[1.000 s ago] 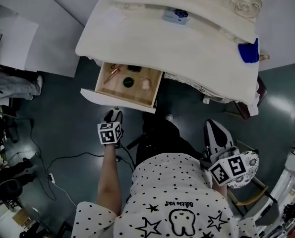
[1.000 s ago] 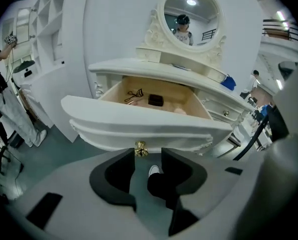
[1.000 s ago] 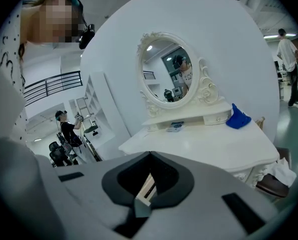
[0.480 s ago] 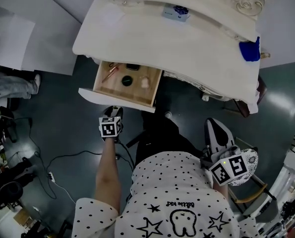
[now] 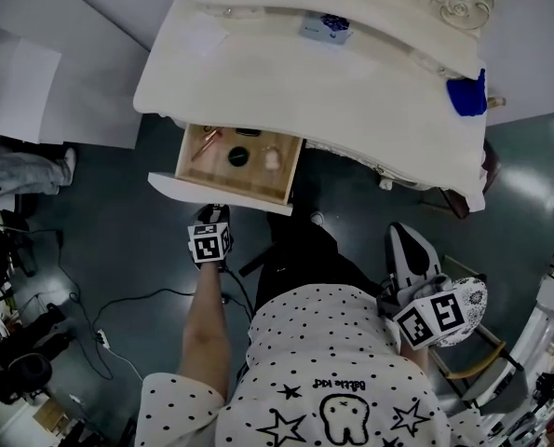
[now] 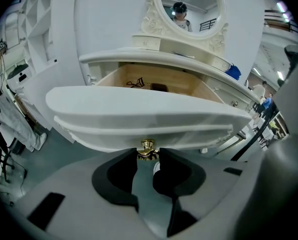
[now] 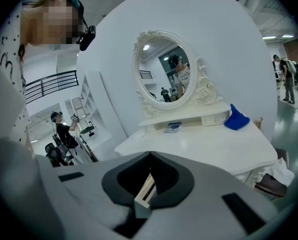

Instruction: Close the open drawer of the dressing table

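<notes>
Your left gripper sits right at the front panel of the open drawer. Its jaws stand apart and have just been closing a little, with the gold knob between their tips. Beyond it, the dressing table spreads a broad white top. Dark floor lies open to that gripper's left and behind it. Your right gripper, jaws together on nothing, hangs well back from the table edge, beside your body.
</notes>
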Tool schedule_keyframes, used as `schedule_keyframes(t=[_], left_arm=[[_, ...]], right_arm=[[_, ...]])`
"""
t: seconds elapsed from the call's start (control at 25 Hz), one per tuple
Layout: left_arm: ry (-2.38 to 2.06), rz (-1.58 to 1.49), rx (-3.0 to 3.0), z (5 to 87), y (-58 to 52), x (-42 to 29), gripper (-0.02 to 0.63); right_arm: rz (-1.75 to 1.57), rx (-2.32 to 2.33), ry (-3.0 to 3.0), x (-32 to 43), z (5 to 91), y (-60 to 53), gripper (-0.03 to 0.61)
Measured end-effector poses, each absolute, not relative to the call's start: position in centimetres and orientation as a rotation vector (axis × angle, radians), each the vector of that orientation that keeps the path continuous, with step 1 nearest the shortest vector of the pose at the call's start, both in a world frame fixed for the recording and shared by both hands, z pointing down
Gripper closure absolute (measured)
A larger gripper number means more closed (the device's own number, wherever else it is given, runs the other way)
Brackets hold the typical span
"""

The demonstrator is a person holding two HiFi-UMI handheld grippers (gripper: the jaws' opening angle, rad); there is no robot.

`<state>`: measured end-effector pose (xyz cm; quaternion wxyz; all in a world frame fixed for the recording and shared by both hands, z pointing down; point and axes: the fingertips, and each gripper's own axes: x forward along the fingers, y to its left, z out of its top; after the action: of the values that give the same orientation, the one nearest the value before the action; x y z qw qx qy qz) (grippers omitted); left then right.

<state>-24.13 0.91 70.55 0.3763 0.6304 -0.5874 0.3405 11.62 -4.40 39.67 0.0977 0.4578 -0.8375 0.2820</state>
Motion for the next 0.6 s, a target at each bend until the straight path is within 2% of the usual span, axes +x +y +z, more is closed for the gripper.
schedule_keyframes(t=[0.6], left_arm=[[-1.474, 0.902, 1.583, 70.6, -2.6, -23.7, 0.463]], right_arm=[[0.911, 1.356, -2.46, 9.5, 40.0, -6.4, 0.569]])
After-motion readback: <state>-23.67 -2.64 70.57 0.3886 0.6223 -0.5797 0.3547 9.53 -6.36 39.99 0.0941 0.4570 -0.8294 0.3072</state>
